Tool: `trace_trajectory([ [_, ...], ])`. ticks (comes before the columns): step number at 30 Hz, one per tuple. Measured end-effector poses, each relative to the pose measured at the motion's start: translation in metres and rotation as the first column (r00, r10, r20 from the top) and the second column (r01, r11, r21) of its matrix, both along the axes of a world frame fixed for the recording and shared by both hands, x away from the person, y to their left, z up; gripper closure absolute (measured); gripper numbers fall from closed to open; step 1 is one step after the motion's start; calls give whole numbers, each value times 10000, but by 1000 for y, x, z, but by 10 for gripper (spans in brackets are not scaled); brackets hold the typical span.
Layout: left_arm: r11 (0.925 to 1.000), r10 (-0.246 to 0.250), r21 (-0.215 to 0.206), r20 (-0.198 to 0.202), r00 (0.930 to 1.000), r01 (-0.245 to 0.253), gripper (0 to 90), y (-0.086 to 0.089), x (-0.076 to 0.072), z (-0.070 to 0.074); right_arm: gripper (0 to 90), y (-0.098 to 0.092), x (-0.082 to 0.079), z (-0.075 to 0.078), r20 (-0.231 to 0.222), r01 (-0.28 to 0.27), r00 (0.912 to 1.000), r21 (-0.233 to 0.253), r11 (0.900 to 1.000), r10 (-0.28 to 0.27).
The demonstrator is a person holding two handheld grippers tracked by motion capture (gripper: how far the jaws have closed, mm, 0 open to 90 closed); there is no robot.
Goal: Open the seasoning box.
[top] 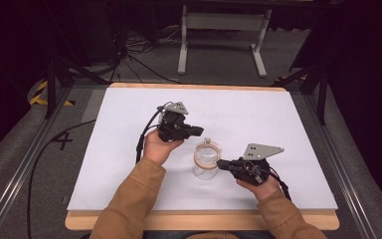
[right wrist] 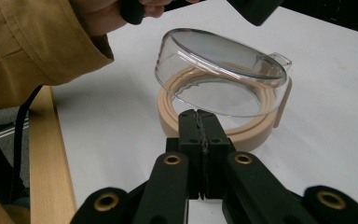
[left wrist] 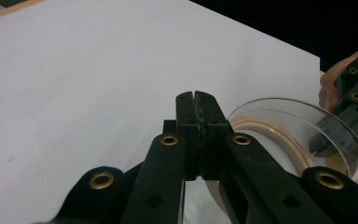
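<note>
The left gripper (top: 195, 130) hovers just beside the clear jar (top: 206, 160), at about its 10 o'clock in the high view, jaws pressed together on nothing. The jar stands near the middle of the white desk (top: 129, 164), its clear lid (right wrist: 219, 70) tilted up above the beige rim ring (right wrist: 200, 123). At the jar's 3 o'clock, the right gripper (top: 222, 164) meets the jar's side, jaws likewise closed and empty.
</note>
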State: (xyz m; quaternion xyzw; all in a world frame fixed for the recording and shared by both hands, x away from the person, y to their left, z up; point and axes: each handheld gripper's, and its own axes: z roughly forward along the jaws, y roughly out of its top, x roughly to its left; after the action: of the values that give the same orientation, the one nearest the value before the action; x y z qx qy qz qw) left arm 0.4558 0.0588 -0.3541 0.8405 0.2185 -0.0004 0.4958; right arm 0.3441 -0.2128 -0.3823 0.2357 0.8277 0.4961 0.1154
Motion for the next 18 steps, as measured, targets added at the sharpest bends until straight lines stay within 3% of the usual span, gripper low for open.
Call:
trace_trajectory([
  [6, 9999, 116, -40, 330, 9994, -115, 883, 16, -16, 10, 893, 5, 5, 4, 130, -227, 9997, 66, 9997, 226],
  [13, 9994, 346, -64, 389, 9986, -344, 883, 34, -32, 14, 894, 5, 12, 12, 430, -438, 9982, 247, 9987, 428],
  [18, 9979, 650, 13, 208, 9977, -651, 875, 47, -40, 13, 893, 5, 19, 18, 499, -515, 9975, 420, 9978, 494],
])
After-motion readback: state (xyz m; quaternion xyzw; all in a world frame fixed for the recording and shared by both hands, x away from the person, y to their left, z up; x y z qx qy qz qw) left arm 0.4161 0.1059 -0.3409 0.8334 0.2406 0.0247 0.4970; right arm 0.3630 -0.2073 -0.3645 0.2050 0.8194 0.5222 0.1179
